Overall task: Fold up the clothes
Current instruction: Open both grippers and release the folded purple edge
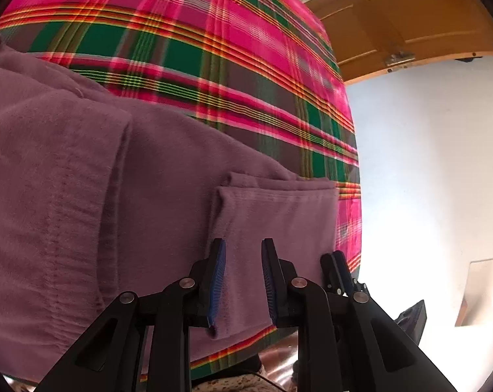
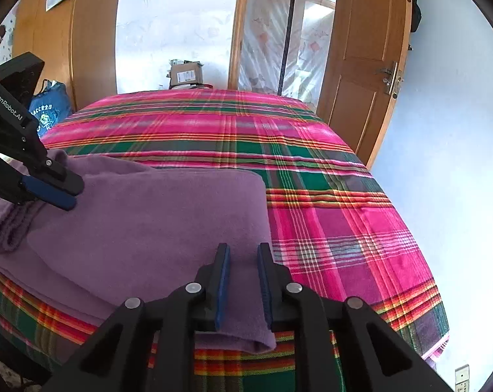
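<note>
A: Any writing near the right claw?
B: Its jaws stand apart over the purple garment on the plaid bed. The left claw, also parted, reads "GenRobot.AI".

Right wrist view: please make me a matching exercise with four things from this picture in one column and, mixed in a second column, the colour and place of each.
Things:
1. garment
2. cardboard box
3. bag
4. door

Descriptions:
a. blue, left of the bed
b. purple, lying on the near part of the bed
c. brown wood, right of the bed
d. beyond the far end of the bed, by the white wall

Pairs: 1-b, 2-d, 3-a, 4-c
</note>
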A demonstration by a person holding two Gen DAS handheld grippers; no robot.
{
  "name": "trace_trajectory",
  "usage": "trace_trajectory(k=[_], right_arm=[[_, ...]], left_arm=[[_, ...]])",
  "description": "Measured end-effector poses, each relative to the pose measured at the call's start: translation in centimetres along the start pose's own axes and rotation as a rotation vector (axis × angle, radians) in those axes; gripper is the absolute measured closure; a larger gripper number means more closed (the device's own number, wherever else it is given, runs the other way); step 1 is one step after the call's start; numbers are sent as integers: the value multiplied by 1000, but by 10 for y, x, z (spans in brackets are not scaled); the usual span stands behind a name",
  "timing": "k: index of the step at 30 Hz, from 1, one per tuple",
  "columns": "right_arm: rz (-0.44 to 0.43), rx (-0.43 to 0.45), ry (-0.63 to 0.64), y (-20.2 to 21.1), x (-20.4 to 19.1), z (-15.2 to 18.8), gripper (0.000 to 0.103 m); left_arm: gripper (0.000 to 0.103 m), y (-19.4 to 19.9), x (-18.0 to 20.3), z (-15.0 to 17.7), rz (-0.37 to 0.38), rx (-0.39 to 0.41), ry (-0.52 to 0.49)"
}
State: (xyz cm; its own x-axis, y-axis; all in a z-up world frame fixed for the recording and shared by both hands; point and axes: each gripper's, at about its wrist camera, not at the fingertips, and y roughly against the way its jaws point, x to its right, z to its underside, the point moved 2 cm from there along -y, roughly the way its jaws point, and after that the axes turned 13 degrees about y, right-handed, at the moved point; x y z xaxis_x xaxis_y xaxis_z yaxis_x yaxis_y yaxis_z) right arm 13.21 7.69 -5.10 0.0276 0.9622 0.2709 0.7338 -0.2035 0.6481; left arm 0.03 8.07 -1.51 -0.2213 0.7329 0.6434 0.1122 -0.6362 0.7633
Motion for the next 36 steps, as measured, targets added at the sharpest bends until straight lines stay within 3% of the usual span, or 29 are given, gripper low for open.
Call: trace_trajectory(k=[8,14,19,28,36], right_arm=[[7,30,-19,17,0,-4,80],[-119,68,79,22,-43,-12,80],[-134,54,125,18,-62,-14,80],[-222,126,214,26,-105,-37,80],[-229,71,211,15,-117,-31,80]], left_arm=[[80,3,-6,4,-23,-10,3],[80,25,-8,4,2,19,2],[80,56,-18,1,34,58,23],[78,92,-37,4,74,120,64],[78,108,-62,7,75,149,94]])
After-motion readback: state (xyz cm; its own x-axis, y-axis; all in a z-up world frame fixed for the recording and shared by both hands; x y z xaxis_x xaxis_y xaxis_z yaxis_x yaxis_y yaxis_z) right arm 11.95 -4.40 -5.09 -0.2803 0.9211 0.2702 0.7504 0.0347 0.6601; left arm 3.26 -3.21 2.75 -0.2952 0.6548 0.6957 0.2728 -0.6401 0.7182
